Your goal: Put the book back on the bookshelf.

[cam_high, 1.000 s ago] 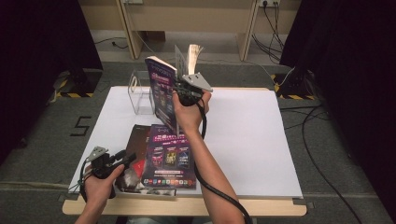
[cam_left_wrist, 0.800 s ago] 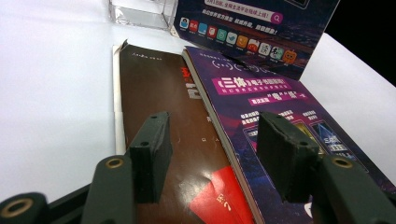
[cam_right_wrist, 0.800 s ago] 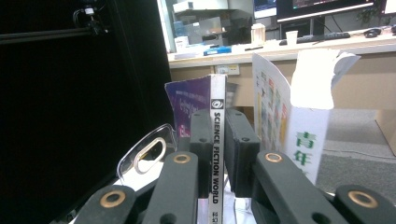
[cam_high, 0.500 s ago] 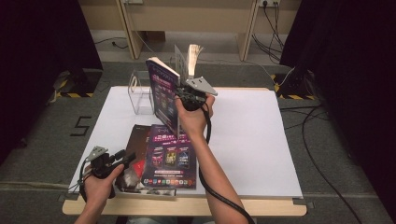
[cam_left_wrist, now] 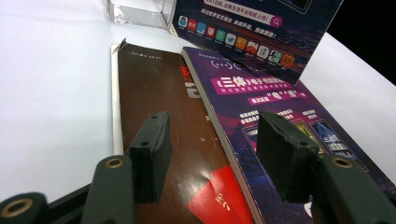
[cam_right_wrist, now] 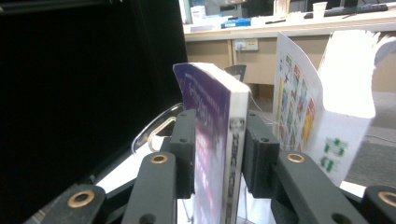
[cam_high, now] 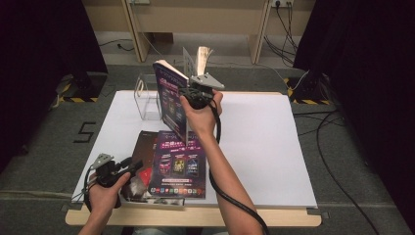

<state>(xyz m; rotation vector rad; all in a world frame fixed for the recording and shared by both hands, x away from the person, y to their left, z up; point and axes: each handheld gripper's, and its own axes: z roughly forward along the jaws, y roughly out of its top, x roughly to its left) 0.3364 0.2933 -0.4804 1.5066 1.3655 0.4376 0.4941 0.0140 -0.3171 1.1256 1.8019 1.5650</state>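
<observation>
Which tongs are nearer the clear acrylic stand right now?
Right. The right tongs straddle the upright purple book directly beside the clear stand. The left tongs hover over the flat books at the table's near edge.

Right arm stretched toward 12 o'clock, right claw (cam_high: 192,93) raised, jaws upright and just been opening — pads no longer pressing, left forearm low at 7 o'clock, left claw (cam_high: 131,169) near the table, jaws apart — pointing toward 3 o'clock

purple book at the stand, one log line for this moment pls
right gripper: jaws just opening around upright purple book | left gripper: open over flat books
</observation>
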